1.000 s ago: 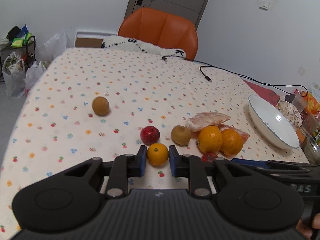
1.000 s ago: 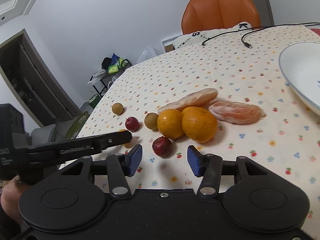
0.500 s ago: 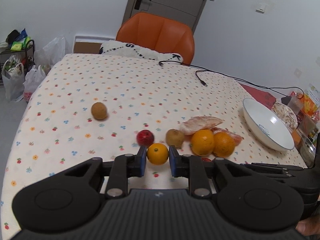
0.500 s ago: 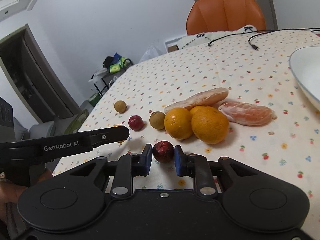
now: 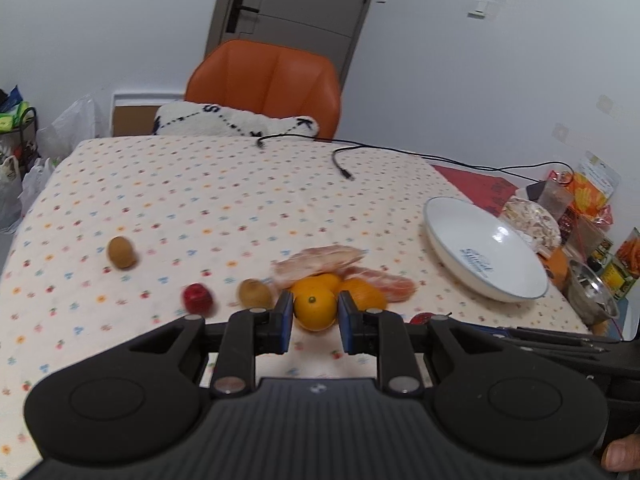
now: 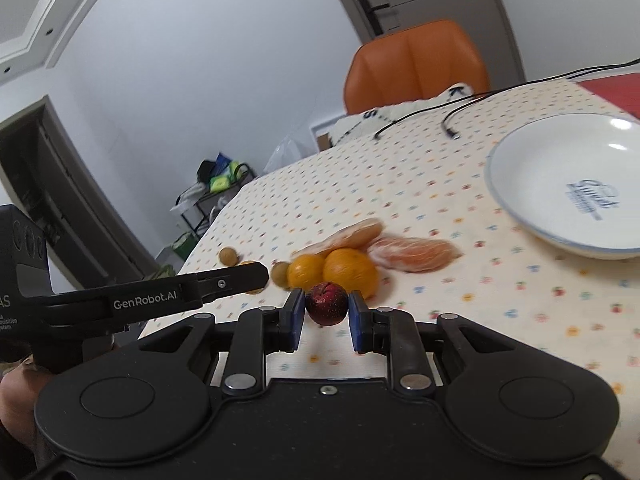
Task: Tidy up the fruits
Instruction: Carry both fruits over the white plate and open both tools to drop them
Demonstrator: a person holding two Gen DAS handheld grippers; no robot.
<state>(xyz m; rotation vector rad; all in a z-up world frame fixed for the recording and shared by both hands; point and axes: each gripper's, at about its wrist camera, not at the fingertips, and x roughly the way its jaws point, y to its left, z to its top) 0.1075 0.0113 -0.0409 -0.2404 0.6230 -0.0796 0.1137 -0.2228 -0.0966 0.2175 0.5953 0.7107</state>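
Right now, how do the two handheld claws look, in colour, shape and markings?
Both are matte black plastic. The left claw and the right claw each have blue finger pads, silver pivot screws, two round discs and a ribbed body. The left one's side reads "GenRobot.AI" in white.

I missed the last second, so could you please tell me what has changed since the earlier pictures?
The right gripper closed on the dark red fruit and raised it. The left gripper, already shut on the small orange, lifted too. The other fruit and the white bowl stayed put.
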